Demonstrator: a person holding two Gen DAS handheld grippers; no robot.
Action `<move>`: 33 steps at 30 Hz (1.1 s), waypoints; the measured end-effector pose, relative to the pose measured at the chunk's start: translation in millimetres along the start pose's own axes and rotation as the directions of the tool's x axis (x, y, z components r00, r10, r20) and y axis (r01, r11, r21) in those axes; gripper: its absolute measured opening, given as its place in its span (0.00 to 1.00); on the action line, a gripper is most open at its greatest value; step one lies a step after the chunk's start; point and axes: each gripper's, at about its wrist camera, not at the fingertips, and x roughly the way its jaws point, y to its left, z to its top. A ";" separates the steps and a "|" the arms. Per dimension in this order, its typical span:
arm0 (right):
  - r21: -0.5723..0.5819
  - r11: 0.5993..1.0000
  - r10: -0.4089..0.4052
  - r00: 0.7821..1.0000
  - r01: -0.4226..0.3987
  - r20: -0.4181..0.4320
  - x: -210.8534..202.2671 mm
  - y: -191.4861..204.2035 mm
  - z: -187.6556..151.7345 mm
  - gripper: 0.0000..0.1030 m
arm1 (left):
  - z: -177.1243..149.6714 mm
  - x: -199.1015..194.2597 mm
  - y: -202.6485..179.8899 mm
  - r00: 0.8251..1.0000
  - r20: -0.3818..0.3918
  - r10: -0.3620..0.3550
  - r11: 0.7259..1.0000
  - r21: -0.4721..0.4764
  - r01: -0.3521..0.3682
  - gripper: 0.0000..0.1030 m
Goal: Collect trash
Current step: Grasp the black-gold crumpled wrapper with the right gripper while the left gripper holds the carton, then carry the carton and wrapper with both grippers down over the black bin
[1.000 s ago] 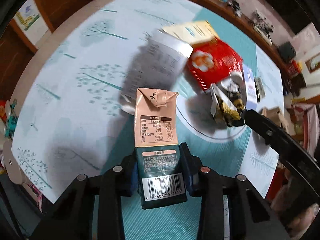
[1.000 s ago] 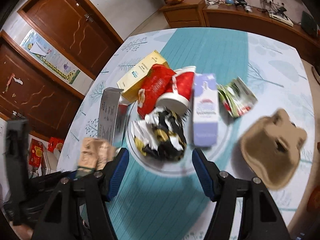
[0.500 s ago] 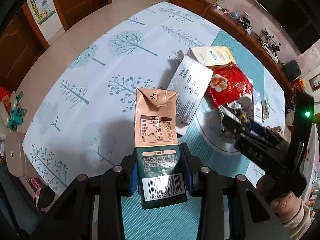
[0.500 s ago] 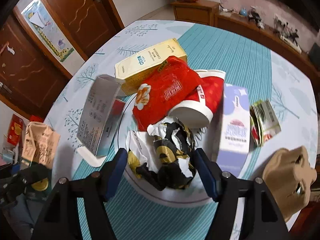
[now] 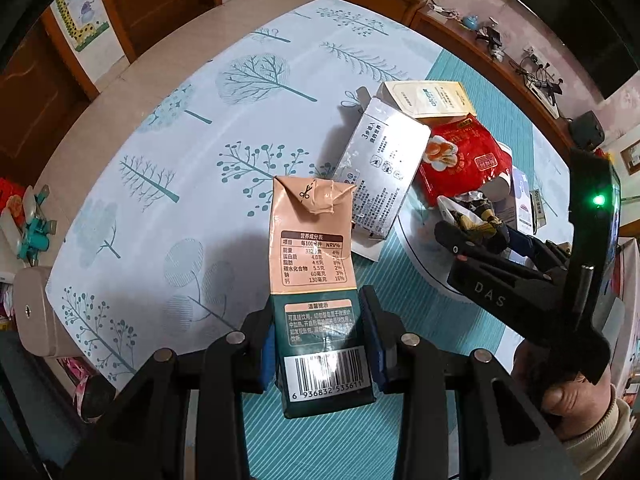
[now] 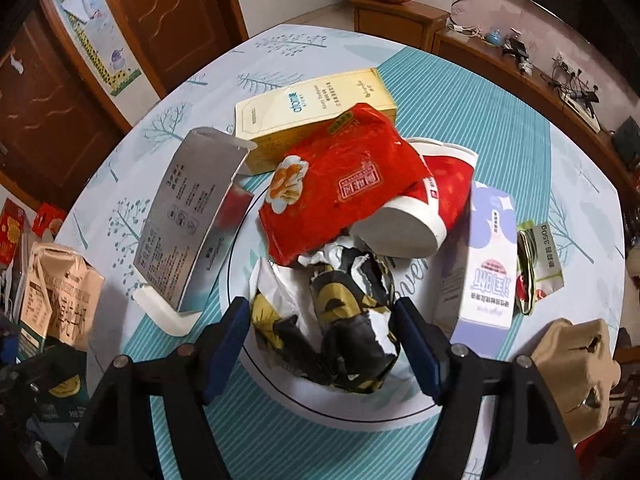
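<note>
Left tongs [image 5: 322,344] clamp carton [image 5: 316,280]; right tongs [image 6: 324,340] apart, straddling half-hidden crumpled wrapper [image 6: 344,320].

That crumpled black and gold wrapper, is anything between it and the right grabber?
No. The crumpled black, gold and white wrapper lies on the white plate, already between the open right gripper's blue fingers, nothing visible blocking them.

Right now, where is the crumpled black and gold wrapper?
In the right wrist view, the crumpled wrapper lies on the white plate, between the open right gripper's fingers, just below the red bag.
</note>
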 end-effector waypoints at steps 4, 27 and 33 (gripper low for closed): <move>-0.009 1.000 0.001 1.000 -0.001 -0.031 6.9 0.7 -0.5 0.71 | 1.2 -0.6 0.3 1.000 0.002 0.005 1.000 -0.002 -0.005 0.34; 0.083 0.994 -0.076 0.993 0.069 0.085 -94.0 48.7 -71.4 0.65 | -35.5 -47.7 9.6 0.995 0.036 -0.094 0.967 0.241 0.083 0.34; 0.194 0.972 -0.155 0.981 0.131 0.118 -131.4 93.9 -113.3 0.65 | -63.8 -79.4 45.4 0.986 0.037 -0.164 0.909 0.394 0.136 0.34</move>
